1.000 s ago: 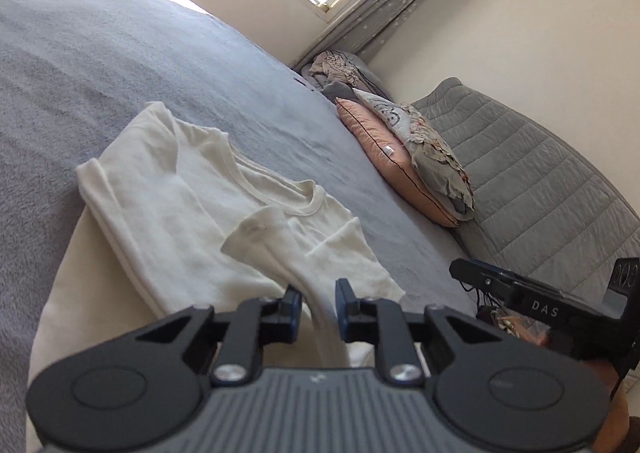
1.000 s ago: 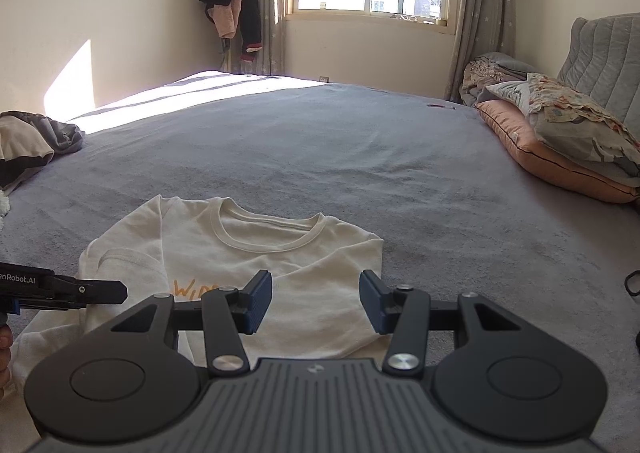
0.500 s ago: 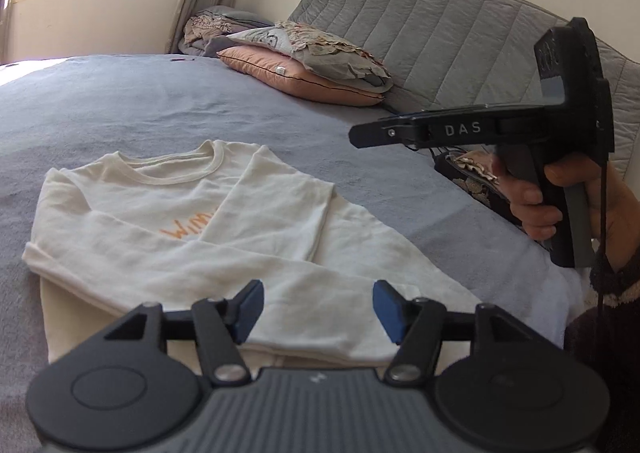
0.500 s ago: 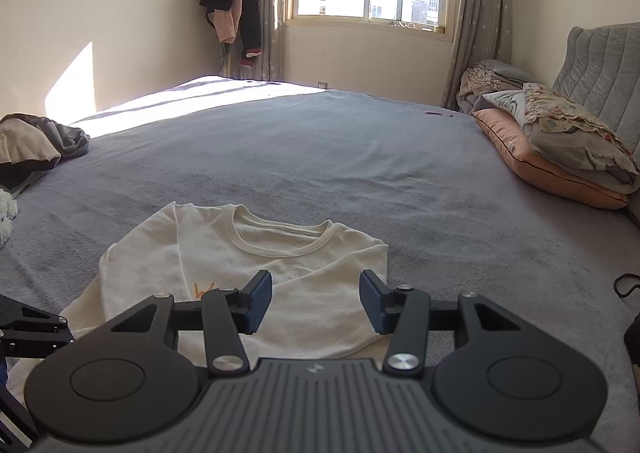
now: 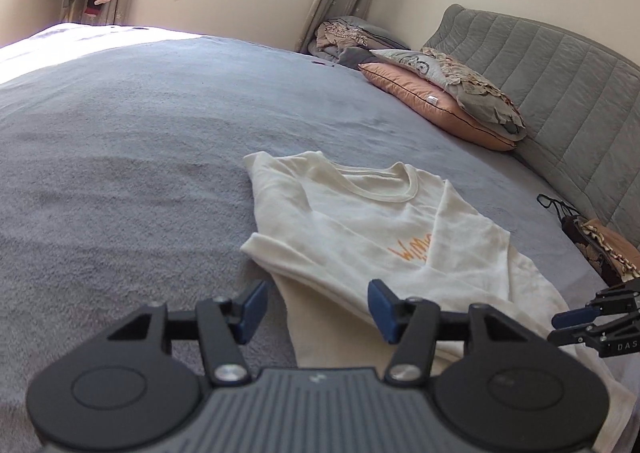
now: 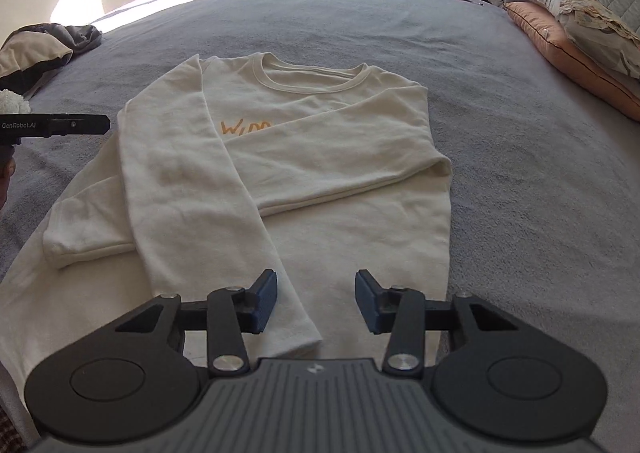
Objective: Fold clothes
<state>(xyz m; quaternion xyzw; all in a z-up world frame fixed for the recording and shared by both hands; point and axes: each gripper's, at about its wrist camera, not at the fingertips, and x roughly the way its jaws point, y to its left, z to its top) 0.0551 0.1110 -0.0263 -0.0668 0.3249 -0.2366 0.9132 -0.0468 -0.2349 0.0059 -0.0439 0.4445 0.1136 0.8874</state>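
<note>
A grey bed (image 6: 520, 133) is spread with a cream sweatshirt (image 6: 320, 157), sleeves crossed over its front. The left claw (image 5: 314, 307) and right claw (image 6: 316, 299) are held wide above its hem, gripping nothing.

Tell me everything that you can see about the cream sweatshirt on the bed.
The cream sweatshirt lies flat, front up, on the grey bed cover. It looks like soft knit cotton, with a ribbed round collar and orange letters on the chest, partly hidden. Both long sleeves are folded across the front. The lower half is still unfolded. No gripper is seen touching it.
</note>
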